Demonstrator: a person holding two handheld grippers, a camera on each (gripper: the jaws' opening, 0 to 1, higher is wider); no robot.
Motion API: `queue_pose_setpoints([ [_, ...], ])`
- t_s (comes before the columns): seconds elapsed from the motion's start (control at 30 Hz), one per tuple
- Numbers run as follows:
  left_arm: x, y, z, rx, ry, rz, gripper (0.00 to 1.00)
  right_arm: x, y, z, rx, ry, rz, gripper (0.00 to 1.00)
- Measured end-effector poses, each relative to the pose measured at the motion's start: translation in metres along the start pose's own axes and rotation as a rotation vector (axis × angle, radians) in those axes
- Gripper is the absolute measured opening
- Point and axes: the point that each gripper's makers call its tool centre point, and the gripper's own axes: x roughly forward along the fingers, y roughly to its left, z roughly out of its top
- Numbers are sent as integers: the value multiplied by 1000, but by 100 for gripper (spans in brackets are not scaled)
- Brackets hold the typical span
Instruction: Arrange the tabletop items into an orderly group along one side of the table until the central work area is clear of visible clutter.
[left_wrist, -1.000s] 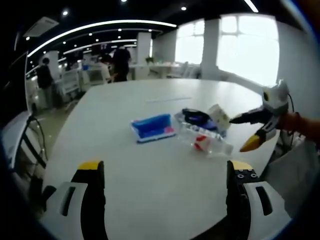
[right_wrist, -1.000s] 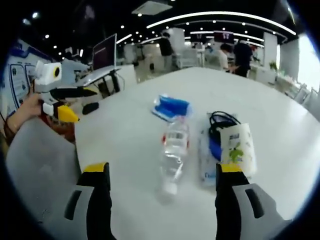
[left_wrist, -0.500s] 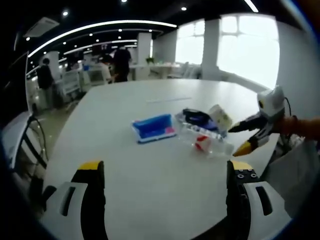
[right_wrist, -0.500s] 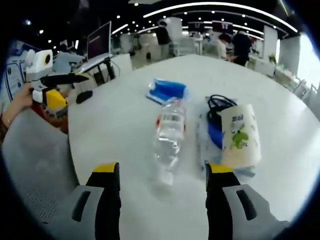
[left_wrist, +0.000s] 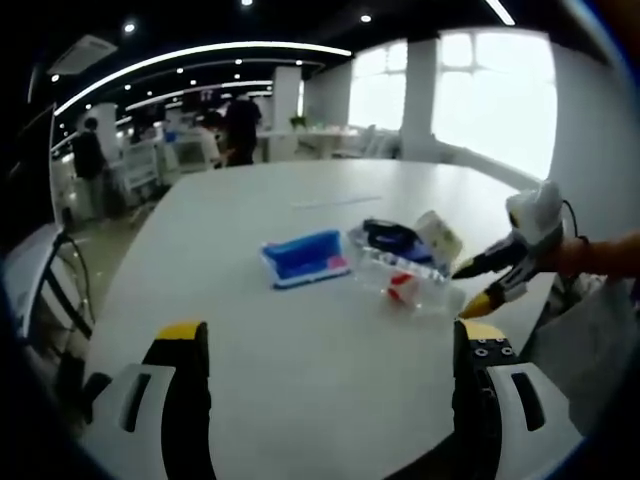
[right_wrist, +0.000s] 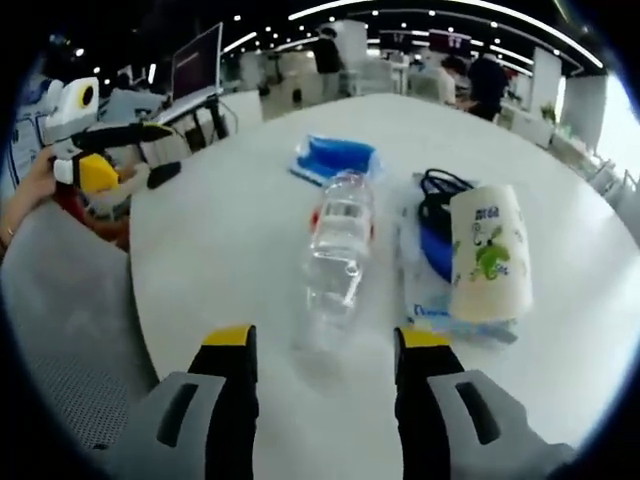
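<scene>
A clear plastic bottle (right_wrist: 338, 255) with a red label lies on its side on the white table (right_wrist: 230, 240), cap end toward me. My right gripper (right_wrist: 326, 340) is open, its yellow-tipped jaws standing either side of that cap end without touching it. Right of the bottle sit a printed paper cup (right_wrist: 488, 250), a black cable (right_wrist: 440, 190) and a clear pouch (right_wrist: 432, 300). A blue pack (right_wrist: 335, 160) lies beyond. My left gripper (left_wrist: 332, 332) is open over bare table, well short of the blue pack (left_wrist: 303, 256) and bottle (left_wrist: 405, 282). The right gripper (left_wrist: 470, 288) reaches in beside the bottle.
The left gripper (right_wrist: 125, 152), held by a hand, hovers past the table's left edge over a grey chair (right_wrist: 70, 300). Bare table (left_wrist: 250, 340) stretches in front and to the far side. People and desks stand in the office behind.
My right gripper has moved forward and down to the bottle's cap end, and its jaws have narrowed somewhat. The left gripper has stayed put; the items have not moved.
</scene>
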Motion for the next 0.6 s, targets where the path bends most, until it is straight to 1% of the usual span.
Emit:
queue_pose_setpoints([
  [0.07, -1, 0, 1, -3, -8, 2, 99, 1, 0, -1, 7, 4, 0, 51],
  [0.1, -1, 1, 1, -2, -7, 5, 99, 1, -1, -2, 11, 10, -1, 48],
  [0.17, -1, 2, -1, 4, 5, 5, 99, 2, -3, -2, 25, 8, -17, 47],
  [0.23, -1, 1, -1, 4, 3, 2, 99, 3, -4, -2, 35, 9, -18, 45],
  [0.33, -1, 1, -1, 7, 4, 0, 99, 3, -5, -3, 43, 14, -20, 38],
  [0.5, -1, 1, -1, 7, 3, 2, 99, 4, -5, -7, 44, 30, -21, 36],
  [0.6, -1, 0, 1, 4, -8, -3, 99, 6, -4, -9, 34, 39, -21, 34],
])
